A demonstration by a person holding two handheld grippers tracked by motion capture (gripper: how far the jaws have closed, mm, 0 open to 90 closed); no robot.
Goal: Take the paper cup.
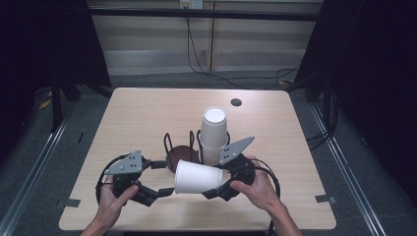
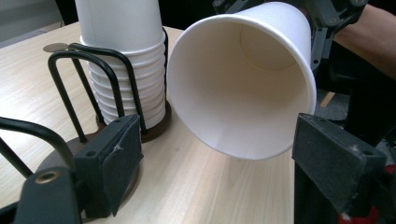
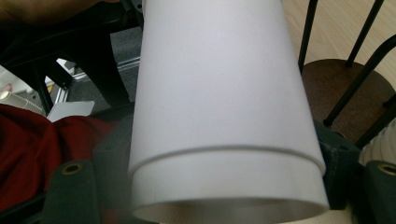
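Observation:
A white paper cup (image 1: 196, 178) lies level above the table's near edge, its mouth to the left. My right gripper (image 1: 216, 179) is shut on the cup (image 3: 219, 116) near its base, a jaw on each side. My left gripper (image 1: 162, 178) stands open just left of the rim. In the left gripper view the cup's open mouth (image 2: 243, 84) faces me beyond the parted jaws of my left gripper (image 2: 224, 158), and they do not press on it. Behind the cup stands a black wire rack (image 1: 169, 142); a stack of white cups (image 1: 214, 132) fills its right bay.
The rack's left bay has a bare brown base (image 1: 184, 155). A dark round hole (image 1: 236, 102) sits near the table's far edge. Cables (image 1: 221, 73) run on the floor beyond the table. Red cloth (image 3: 37, 154) shows under my right gripper.

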